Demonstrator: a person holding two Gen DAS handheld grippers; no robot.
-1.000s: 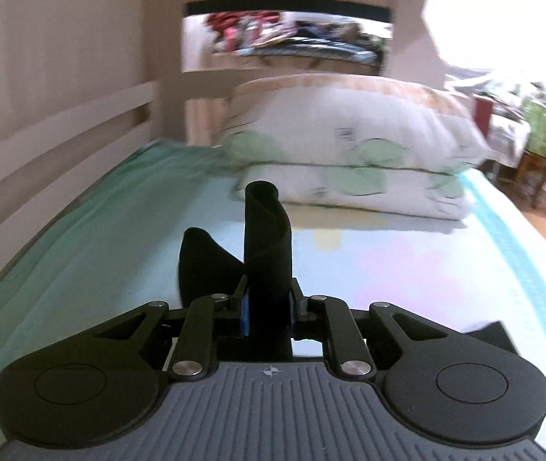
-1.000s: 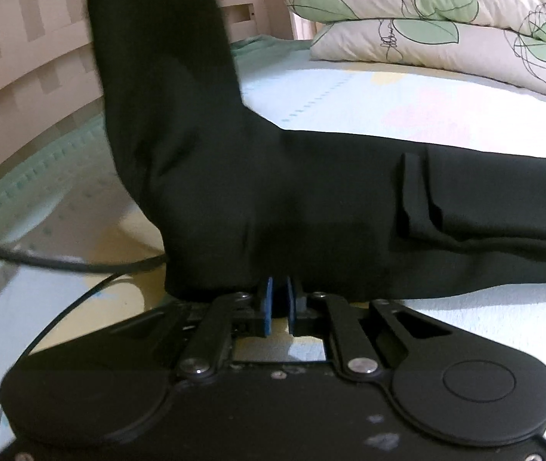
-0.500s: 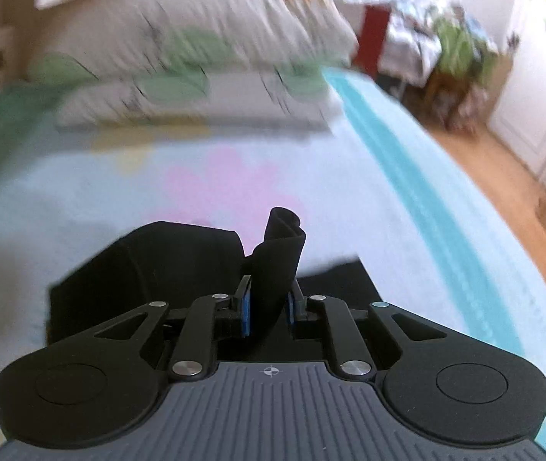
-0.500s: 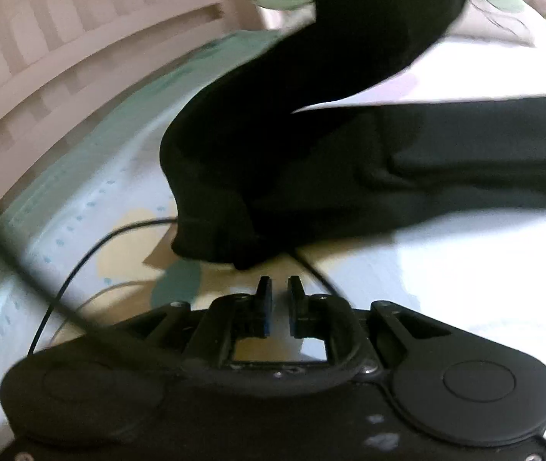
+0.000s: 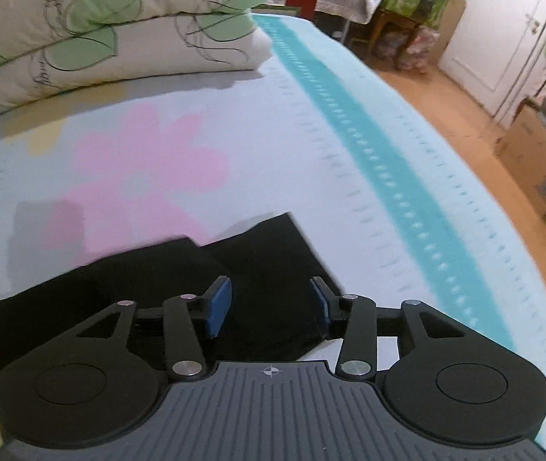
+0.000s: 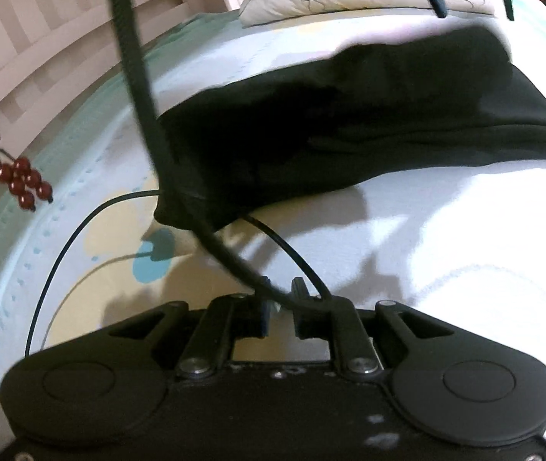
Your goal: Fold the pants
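Black pants (image 5: 127,280) lie folded; left fingers (image 5: 219,303) wide, right fingers (image 6: 299,288) narrow, empty.

Left tongs (image 5: 269,305): matte black linkage arms across the lower half of the frame, each finger faced with a blue pad (image 5: 217,305).
Left body: grey ribbed housing (image 5: 273,415) at bottom centre, a small white crosshair mark at its upper edge.
Left pivots: silver round screws (image 5: 186,367) at the arm joints; a black disc with an embossed circle on each side.
Right tongs (image 6: 281,309): black linkage, blue pad edge on the left finger, silver screws (image 6: 193,365) below.
Right body: smooth black housing with pale scuff specks at lower centre.
Cables: a thick black cable (image 6: 134,73) runs from upper left to the tongs; a thin black wire (image 6: 62,253) loops at left.
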